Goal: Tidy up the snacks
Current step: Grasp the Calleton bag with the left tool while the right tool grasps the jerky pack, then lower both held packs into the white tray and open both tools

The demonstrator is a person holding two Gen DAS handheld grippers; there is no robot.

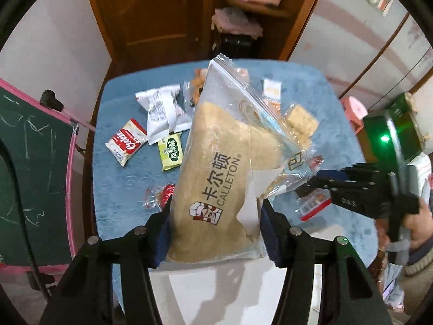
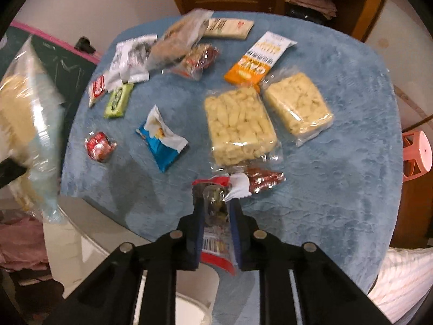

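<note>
Left fingers clamp one bread bag; two rice-puff blocks on table.

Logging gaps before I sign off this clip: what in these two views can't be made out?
- Left wrist view: the bread bag in the left gripper covers the middle of the table; snacks behind it are hidden.
- Right wrist view: the small red packet in the right gripper is blurred, so its label is unreadable.
- Right wrist view: the clear wrapper at the far edge is motion-smeared.
</note>
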